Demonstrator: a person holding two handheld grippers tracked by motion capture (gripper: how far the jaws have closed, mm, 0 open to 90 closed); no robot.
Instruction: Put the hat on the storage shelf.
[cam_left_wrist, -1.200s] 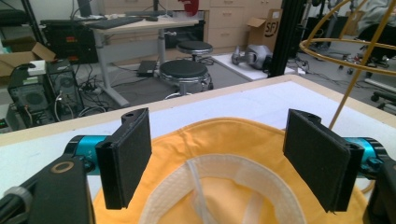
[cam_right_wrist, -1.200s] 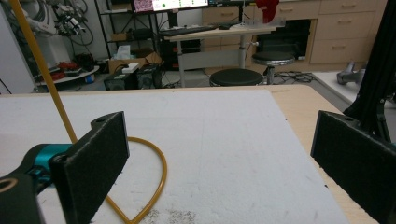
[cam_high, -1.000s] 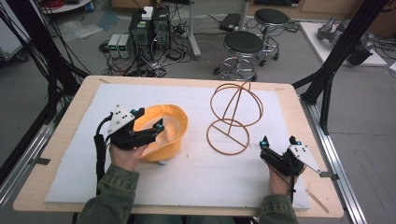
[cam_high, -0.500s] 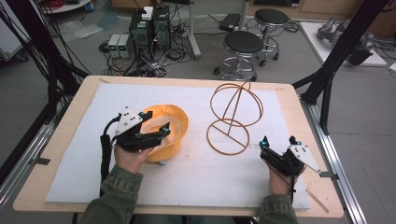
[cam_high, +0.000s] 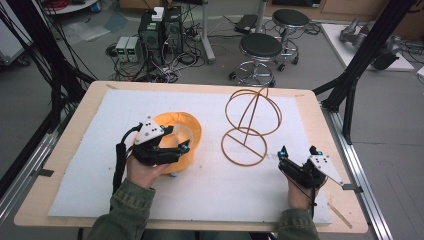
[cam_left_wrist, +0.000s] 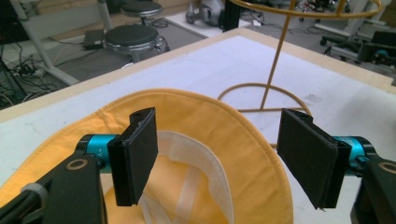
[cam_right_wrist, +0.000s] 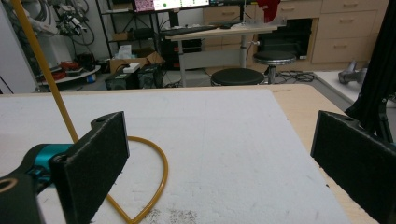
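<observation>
A yellow bucket hat (cam_high: 186, 126) lies upside down on the white mat, left of centre. My left gripper (cam_high: 179, 139) hovers over its near brim. Seen from the left gripper view, the hat (cam_left_wrist: 210, 121) runs under and between the two black pads (cam_left_wrist: 137, 154), which stand apart from the cloth. These jaws have just been closing a little, and the left gripper (cam_left_wrist: 217, 140) is still open. A thin orange wire stand (cam_high: 250, 120) rises right of centre. My right gripper (cam_high: 297, 151) rests open near the stand's base ring, and the right gripper (cam_right_wrist: 219, 154) has nothing between its pads.
The white mat (cam_high: 200, 195) covers most of the wooden table (cam_high: 65, 145). The stand's pole (cam_right_wrist: 47, 74) and base ring sit just left of my right gripper's left pad. Stools, computers and cables stand on the floor beyond the table's far edge.
My left gripper has slid a little to the right, further over the hat's brim, and its jaws look slightly narrower. The right gripper has stayed where it was.
</observation>
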